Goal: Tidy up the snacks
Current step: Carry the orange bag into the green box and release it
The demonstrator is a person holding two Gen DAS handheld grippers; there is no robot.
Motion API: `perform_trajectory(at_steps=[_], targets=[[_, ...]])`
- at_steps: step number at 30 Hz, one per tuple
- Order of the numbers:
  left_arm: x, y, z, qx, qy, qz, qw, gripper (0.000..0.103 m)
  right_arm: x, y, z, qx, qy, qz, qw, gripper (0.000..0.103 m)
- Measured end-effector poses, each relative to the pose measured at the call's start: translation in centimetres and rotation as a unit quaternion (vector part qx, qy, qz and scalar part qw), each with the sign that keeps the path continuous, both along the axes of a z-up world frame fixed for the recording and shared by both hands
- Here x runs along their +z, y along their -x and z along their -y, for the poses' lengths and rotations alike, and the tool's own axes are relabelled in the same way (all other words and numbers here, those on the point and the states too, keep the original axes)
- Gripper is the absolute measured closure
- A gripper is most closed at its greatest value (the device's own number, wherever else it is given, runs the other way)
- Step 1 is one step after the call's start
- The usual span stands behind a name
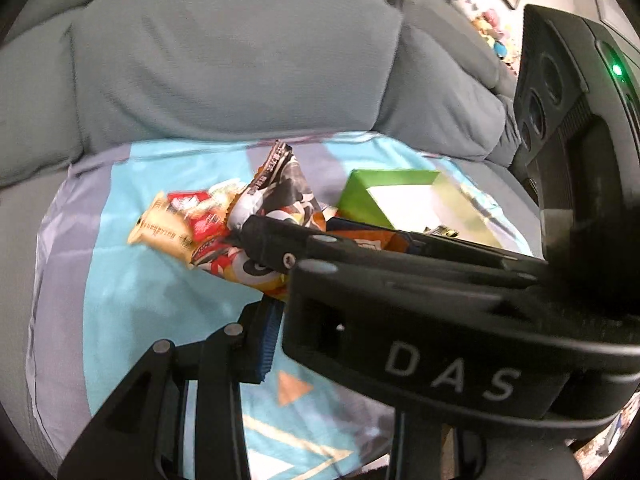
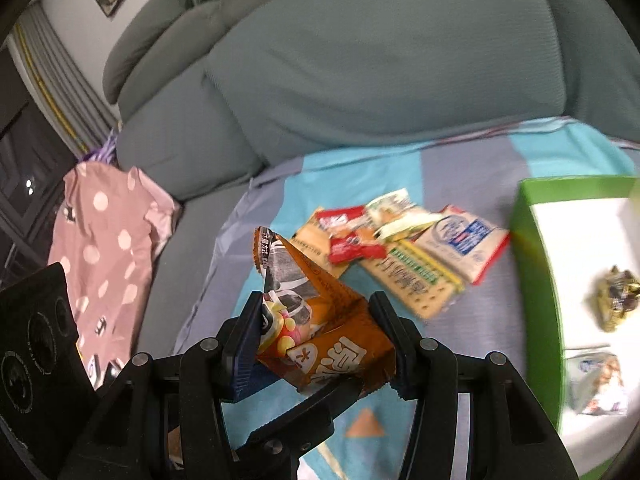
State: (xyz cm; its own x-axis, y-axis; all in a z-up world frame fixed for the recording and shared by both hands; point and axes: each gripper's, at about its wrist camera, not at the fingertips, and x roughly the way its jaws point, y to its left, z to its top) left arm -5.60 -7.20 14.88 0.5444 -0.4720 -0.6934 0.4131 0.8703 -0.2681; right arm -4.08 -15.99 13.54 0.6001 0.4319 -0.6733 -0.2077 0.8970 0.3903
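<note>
My right gripper (image 2: 320, 328) is shut on an orange snack bag (image 2: 316, 320) and holds it above the blue and grey cloth (image 2: 280, 184). In the left wrist view the same bag (image 1: 280, 208) shows with the right gripper's black body across it. A pile of snack packets (image 2: 400, 240) lies on the cloth, also in the left wrist view (image 1: 184, 220). A green box with a white inside (image 2: 536, 216) stands to the right and holds a gold-wrapped snack (image 2: 616, 300) and a small white packet (image 2: 600, 380). Only one finger (image 1: 264, 332) of my left gripper shows.
The cloth lies on a grey sofa seat with big back cushions (image 1: 232, 60). A pink dotted garment (image 2: 100, 248) lies on the seat at the left. The green box (image 1: 384, 192) stands at the cloth's far right in the left wrist view.
</note>
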Motion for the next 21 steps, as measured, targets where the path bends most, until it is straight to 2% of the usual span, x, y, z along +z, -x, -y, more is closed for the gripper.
perform_trajectory(at_steps=[3, 11, 16, 21], targets=[[1.0, 0.6, 1.6, -0.014, -0.003, 0.025, 0.9996, 0.070, 1.2, 0.9, 2.2, -0.009, -0.010, 0.019, 1.000, 0.048], [2.6, 0.7, 6.6, -0.052, -0.013, 0.056, 0.9970, 0.070, 3.3, 2.5, 7.7, -0.039, -0.033, 0.055, 0.997, 0.048], [2.6, 0.4, 10.1, -0.080, -0.004, 0.055, 0.9952, 0.070, 3.4, 3.0, 11.4, -0.076, -0.049, 0.059, 0.994, 0.048], [1.8, -0.5, 13.3, -0.107, -0.005, 0.040, 0.9934, 0.070, 2.6, 2.7, 15.2, -0.110, -0.070, 0.043, 0.991, 0.048]])
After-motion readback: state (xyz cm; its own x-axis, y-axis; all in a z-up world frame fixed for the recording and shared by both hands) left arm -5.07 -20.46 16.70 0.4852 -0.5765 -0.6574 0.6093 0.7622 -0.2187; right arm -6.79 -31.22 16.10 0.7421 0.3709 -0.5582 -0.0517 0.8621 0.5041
